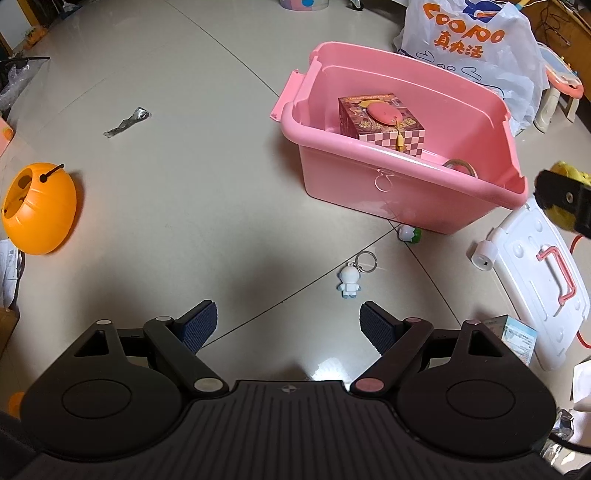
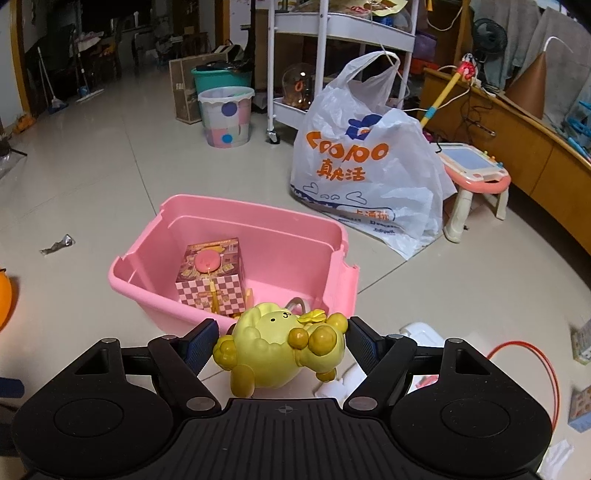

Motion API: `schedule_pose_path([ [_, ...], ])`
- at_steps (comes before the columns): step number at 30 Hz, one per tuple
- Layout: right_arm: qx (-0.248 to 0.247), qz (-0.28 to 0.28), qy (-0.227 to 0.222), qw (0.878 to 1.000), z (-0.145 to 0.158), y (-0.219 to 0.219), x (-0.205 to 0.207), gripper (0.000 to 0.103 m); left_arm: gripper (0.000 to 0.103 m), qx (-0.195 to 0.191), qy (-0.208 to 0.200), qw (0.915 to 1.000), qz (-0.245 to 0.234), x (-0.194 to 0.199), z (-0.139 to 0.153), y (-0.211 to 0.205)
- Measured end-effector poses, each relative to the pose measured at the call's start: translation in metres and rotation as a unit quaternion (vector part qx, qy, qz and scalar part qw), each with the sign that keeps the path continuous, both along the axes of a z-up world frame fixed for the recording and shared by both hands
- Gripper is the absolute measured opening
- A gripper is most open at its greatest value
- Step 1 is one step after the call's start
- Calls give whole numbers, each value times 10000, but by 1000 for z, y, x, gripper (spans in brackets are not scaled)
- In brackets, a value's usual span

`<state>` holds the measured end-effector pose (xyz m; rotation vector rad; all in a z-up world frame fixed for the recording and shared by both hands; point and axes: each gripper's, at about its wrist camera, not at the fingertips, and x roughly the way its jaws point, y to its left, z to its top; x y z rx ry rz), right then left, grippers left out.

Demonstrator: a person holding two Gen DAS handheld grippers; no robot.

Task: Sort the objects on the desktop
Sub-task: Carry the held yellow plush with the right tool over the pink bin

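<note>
My right gripper [image 2: 282, 341] is shut on a yellow toy figure [image 2: 273, 350], held in the air just in front of the pink bin's [image 2: 155, 310] near rim. In the left wrist view that gripper and toy [image 1: 565, 199] show at the right edge, beside the pink bin [image 1: 406, 199]. A checkered gift box [image 1: 380, 123] and a tape roll [image 1: 461, 166] lie inside the bin. My left gripper [image 1: 288, 326] stands open above the floor, nothing between its fingers. A small white keychain figure [image 1: 349, 280] lies just beyond its right finger. A green-and-white small toy [image 1: 410, 233] rests by the bin's base.
An orange pumpkin bucket [image 1: 38, 208] lies at the left. The white bin lid [image 1: 535, 280] with a pink handle and a white cap [image 1: 483, 254] lie at the right. A plastic shopping bag [image 2: 369, 166], a trolley [image 2: 332, 33] and a patterned bin [image 2: 227, 116] stand behind.
</note>
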<state>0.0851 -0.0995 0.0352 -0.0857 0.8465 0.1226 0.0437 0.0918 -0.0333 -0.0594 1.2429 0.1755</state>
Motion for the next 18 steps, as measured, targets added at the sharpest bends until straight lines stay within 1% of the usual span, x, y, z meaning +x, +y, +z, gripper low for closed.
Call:
schedule_pose_path([
  [5,57,16,1,10000,-3,2,17,72,87,-13,23,10000,22,1,-1,1],
  [18,-250,314,53,9992,-14,14,64,72,87,-100,-39,9999,-11,3,-5,2],
])
